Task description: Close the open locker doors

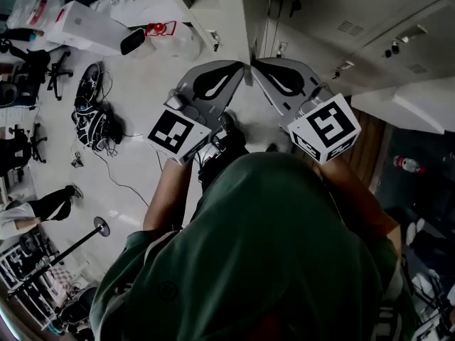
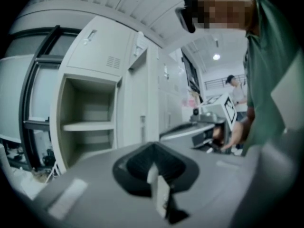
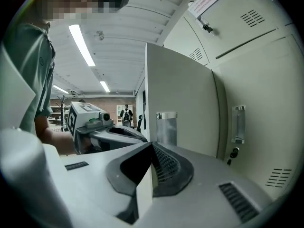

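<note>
Locker door (image 3: 180, 103) — flat, smooth metal panel

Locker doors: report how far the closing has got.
Done: the handled door at the right gripper view's right sits shut. In hand: the left gripper and right gripper, both shut and empty, meet by the edge of an open door. Remaining: that door is not yet swung shut, and the shelved compartment stands open.

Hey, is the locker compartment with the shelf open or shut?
Open: the left gripper view looks into the compartment and shows its shelf, with the door swung out beside it.
</note>
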